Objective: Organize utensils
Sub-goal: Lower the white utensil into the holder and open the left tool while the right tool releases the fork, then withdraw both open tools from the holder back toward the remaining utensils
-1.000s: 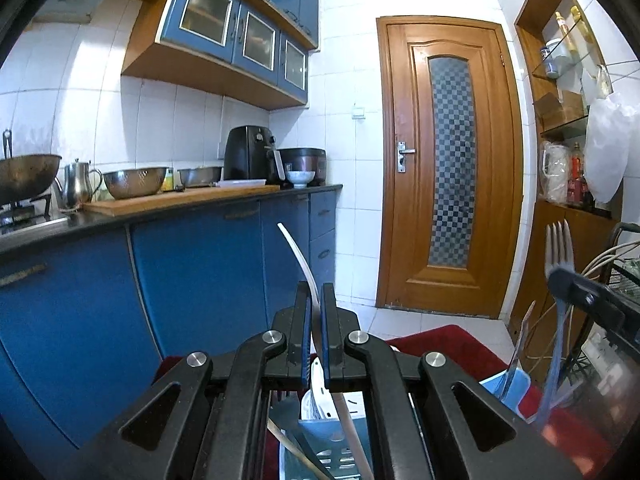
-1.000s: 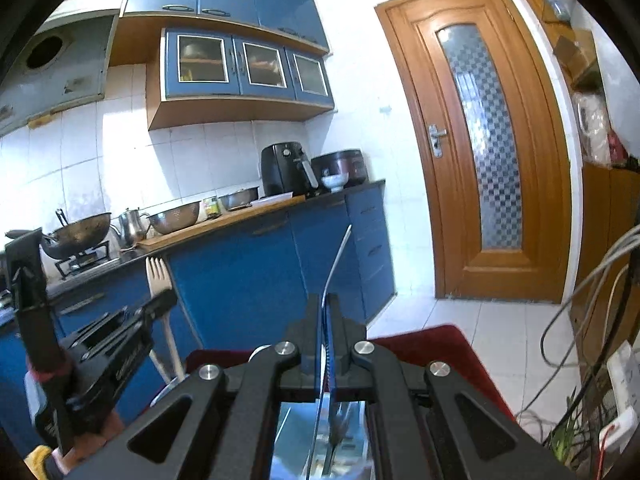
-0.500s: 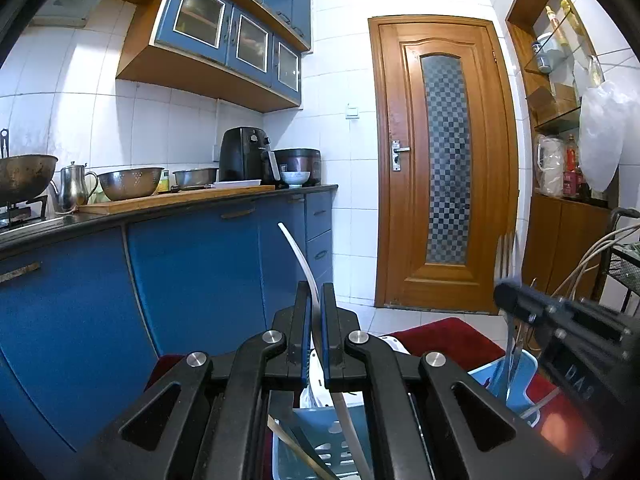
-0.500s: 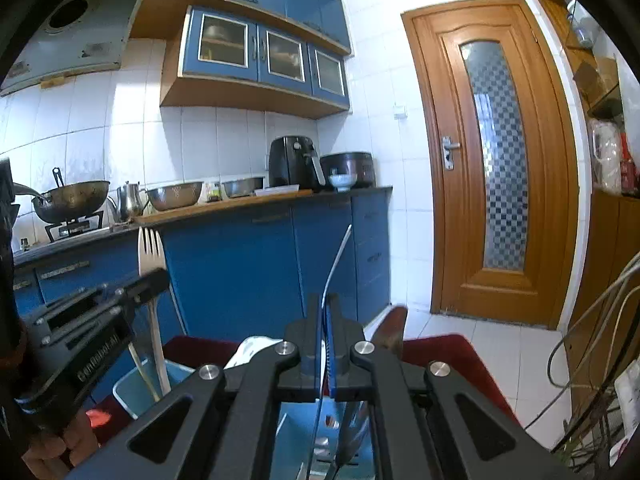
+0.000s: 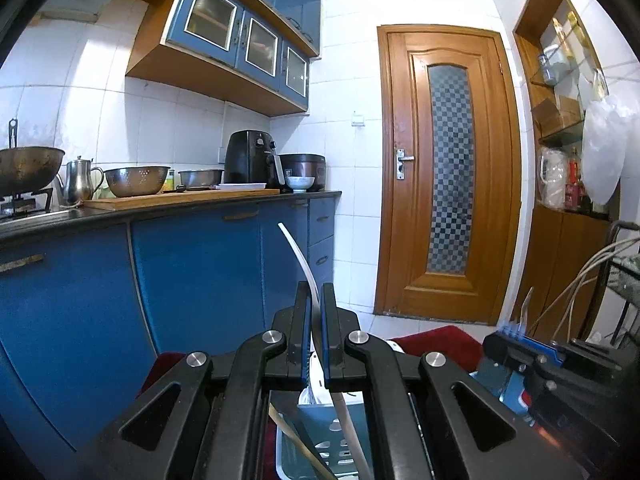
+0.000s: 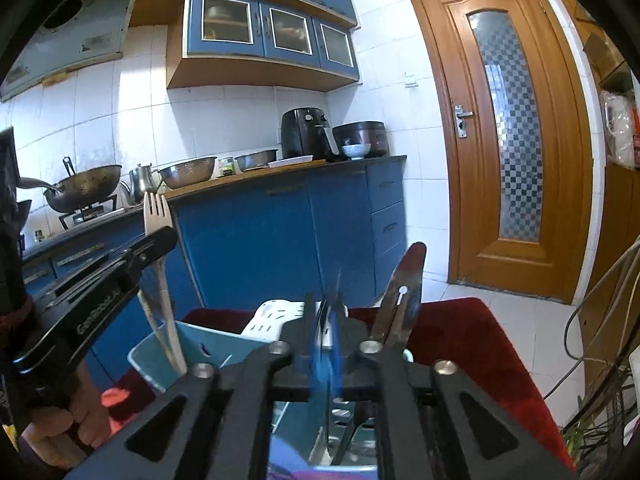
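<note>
My left gripper (image 5: 313,308) is clamped on a pale fork (image 6: 159,216) above the blue caddy (image 6: 208,346); my right gripper (image 6: 326,320) looks closed on a thin metal utensil (image 6: 331,286), blurred; risk: 2 grippers near, handles may clash.

Blue cabinets (image 5: 192,280) stand under a dark counter (image 5: 160,210) and white tiles (image 5: 180,128), beside a brown door (image 5: 448,176) with checkered glass (image 5: 450,168), above a red rug (image 6: 472,340), a pale-blue basket (image 6: 208,350) and cream fork (image 6: 158,216).

home kitchen: blue cabinets (image 5: 192,276), wok (image 6: 86,186), air fryer (image 5: 250,158)
</note>
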`<action>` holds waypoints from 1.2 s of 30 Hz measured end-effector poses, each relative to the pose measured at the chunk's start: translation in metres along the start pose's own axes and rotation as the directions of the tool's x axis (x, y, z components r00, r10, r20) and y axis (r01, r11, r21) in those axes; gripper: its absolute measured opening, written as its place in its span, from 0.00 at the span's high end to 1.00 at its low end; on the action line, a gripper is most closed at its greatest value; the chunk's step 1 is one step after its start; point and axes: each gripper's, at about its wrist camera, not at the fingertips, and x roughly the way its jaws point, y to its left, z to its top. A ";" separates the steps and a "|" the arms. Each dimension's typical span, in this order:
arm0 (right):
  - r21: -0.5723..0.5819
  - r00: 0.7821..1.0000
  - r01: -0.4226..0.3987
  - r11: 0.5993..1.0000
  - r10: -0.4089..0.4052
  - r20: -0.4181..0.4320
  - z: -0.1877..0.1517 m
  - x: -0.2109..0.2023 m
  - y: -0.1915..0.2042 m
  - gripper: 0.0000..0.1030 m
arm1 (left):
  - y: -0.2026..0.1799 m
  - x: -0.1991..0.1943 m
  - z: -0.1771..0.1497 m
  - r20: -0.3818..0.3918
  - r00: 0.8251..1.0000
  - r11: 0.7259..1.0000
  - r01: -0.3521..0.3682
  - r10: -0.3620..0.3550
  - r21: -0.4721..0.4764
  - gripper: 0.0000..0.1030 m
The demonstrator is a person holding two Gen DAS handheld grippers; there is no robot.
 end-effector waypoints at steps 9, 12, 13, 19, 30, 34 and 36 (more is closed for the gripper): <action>0.063 0.999 -0.039 0.997 0.037 0.032 0.006 -0.026 -0.007 0.69 | 0.003 -0.003 0.003 0.014 1.000 1.000 -0.005 0.005 -0.015 0.98; 0.056 0.999 -0.037 0.998 0.036 0.027 0.005 -0.031 -0.007 0.69 | 0.000 -0.004 0.002 0.026 1.000 1.000 -0.012 0.012 0.000 0.98; 0.053 0.999 -0.037 0.998 0.036 0.026 0.005 -0.033 -0.006 0.69 | 0.000 -0.005 0.002 0.026 1.000 1.000 -0.009 0.009 0.003 0.98; 0.057 0.999 -0.039 0.998 0.038 0.024 0.002 -0.039 -0.008 0.69 | 0.000 -0.008 0.003 0.013 0.999 0.998 0.051 -0.051 -0.029 0.98; 0.070 0.999 -0.037 0.997 0.036 0.014 -0.004 -0.049 -0.012 0.69 | 0.009 -0.011 0.006 -0.040 0.993 0.991 0.105 -0.108 -0.083 0.77; 0.072 0.999 -0.038 0.997 0.038 0.002 -0.005 -0.052 -0.010 0.69 | 0.005 -0.020 0.008 -0.040 0.994 0.993 0.101 -0.104 -0.064 0.72; 0.070 0.999 -0.035 0.997 0.035 0.000 -0.007 -0.056 -0.008 0.69 | 0.004 -0.025 0.009 -0.045 0.993 0.993 0.105 -0.108 -0.059 0.72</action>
